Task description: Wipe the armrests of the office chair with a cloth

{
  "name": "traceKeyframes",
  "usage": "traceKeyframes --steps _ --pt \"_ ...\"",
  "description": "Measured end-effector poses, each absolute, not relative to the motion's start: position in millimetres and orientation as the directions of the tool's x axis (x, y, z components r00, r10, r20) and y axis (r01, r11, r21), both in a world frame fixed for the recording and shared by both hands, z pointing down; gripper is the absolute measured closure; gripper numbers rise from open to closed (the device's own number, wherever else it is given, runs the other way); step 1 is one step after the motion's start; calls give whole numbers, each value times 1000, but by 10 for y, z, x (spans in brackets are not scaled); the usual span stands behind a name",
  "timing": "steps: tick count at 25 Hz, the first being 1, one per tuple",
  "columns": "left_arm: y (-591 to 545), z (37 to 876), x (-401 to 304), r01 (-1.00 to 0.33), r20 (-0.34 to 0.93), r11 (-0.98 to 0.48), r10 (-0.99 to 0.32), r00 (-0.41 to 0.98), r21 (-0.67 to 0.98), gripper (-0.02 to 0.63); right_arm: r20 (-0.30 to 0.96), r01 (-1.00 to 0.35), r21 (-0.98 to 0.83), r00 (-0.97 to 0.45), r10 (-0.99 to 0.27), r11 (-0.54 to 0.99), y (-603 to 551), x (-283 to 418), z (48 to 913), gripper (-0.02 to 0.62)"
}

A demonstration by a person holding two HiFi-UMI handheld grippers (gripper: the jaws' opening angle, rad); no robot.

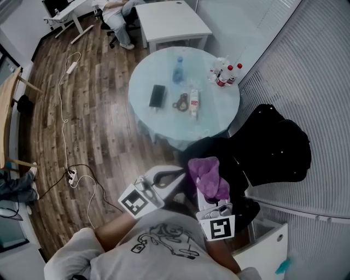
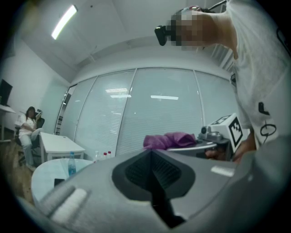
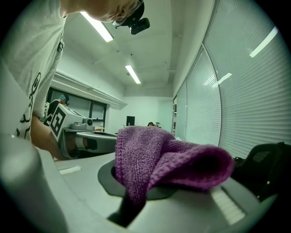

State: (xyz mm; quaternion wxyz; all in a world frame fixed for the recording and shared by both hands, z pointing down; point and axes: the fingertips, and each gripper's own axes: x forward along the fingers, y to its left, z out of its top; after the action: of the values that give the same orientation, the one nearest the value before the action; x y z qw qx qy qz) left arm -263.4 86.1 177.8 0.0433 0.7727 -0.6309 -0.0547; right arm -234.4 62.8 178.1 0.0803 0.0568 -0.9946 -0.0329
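Observation:
My right gripper is shut on a purple cloth that bunches over its jaws, held close to my body. The same purple cloth fills the middle of the right gripper view and droops over the right gripper. My left gripper is beside it on the left, shut, with nothing in it. In its own view the left gripper has its jaws pressed together. The black office chair stands just ahead and to the right, apart from both grippers; I cannot make out its armrests.
A round glass table ahead holds a water bottle, a black phone and red-capped bottles. A white desk and a seated person are beyond. Cables lie on the wood floor. A blinds-covered wall runs along the right.

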Motion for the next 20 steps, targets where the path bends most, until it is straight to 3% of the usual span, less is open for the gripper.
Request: traceKeyframes --steps 12,20 --pt "759 2605 -2685 -956 88 -164 -978 191 242 604 278 -116 -22 -955 -105 993 520 -2266 2569 566" --pt "681 2879 -2729 -965 109 -163 -976 188 204 604 306 -132 -15 -944 -121 991 411 -2316 2801 566"
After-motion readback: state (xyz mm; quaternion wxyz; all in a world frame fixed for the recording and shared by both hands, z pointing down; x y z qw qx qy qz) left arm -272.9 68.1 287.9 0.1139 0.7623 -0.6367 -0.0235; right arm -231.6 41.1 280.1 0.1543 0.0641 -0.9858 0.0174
